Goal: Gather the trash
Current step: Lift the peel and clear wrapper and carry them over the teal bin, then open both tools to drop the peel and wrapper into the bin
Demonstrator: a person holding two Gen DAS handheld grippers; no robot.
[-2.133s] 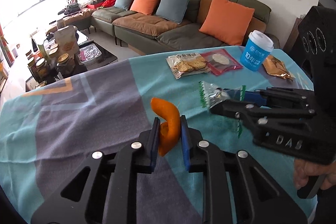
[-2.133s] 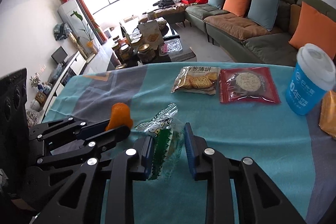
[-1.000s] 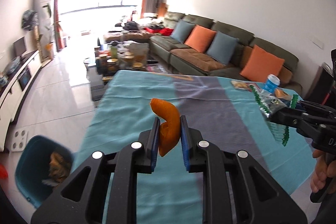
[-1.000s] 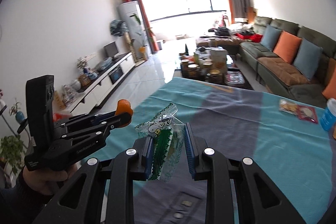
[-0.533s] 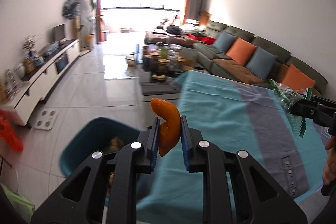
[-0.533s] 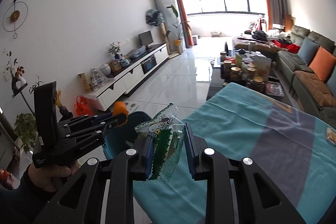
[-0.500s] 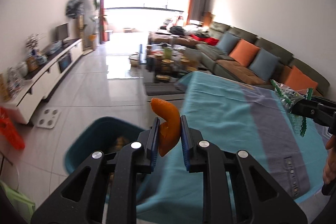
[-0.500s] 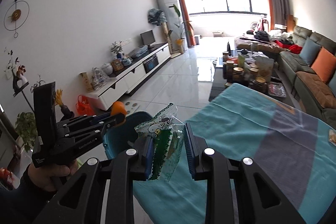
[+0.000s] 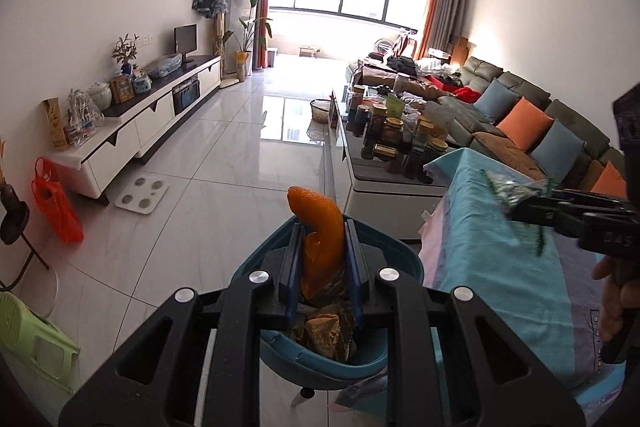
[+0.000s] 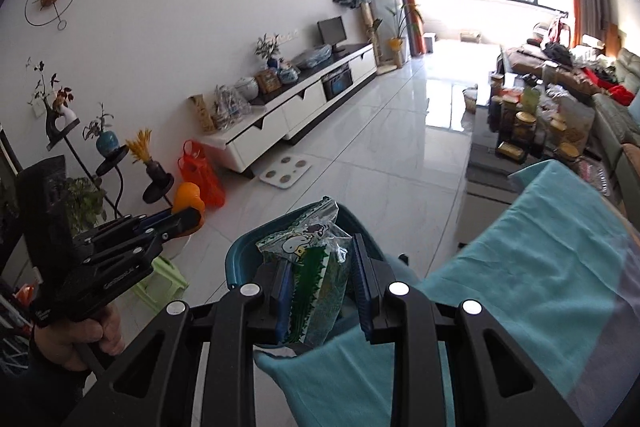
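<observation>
My left gripper (image 9: 322, 239) is shut on a curled orange peel (image 9: 320, 227) and hangs over the teal trash bin (image 9: 400, 255) on the floor; crumpled brown wrappers (image 9: 326, 331) lie inside it. My right gripper (image 10: 320, 259) is shut on a clear plastic wrapper with green print (image 10: 314, 267), just above the same teal trash bin (image 10: 244, 259) by the table corner. In the right wrist view the left gripper (image 10: 188, 217) shows at the left with the orange peel (image 10: 188, 197). In the left wrist view the right gripper (image 9: 520, 207) shows at the right with the clear plastic wrapper (image 9: 508, 189).
A table with a teal and grey cloth (image 9: 512, 267) stands right of the bin. A coffee table (image 9: 384, 179) with jars lies beyond, a sofa (image 9: 532, 123) to the right. On the floor at the left are a green stool (image 9: 36, 343), an orange bag (image 9: 54, 203), a scale (image 9: 142, 197).
Both grippers swung left, away from the table top, to above the teal bin, which now lies right under them. Each still grips its piece of trash.
</observation>
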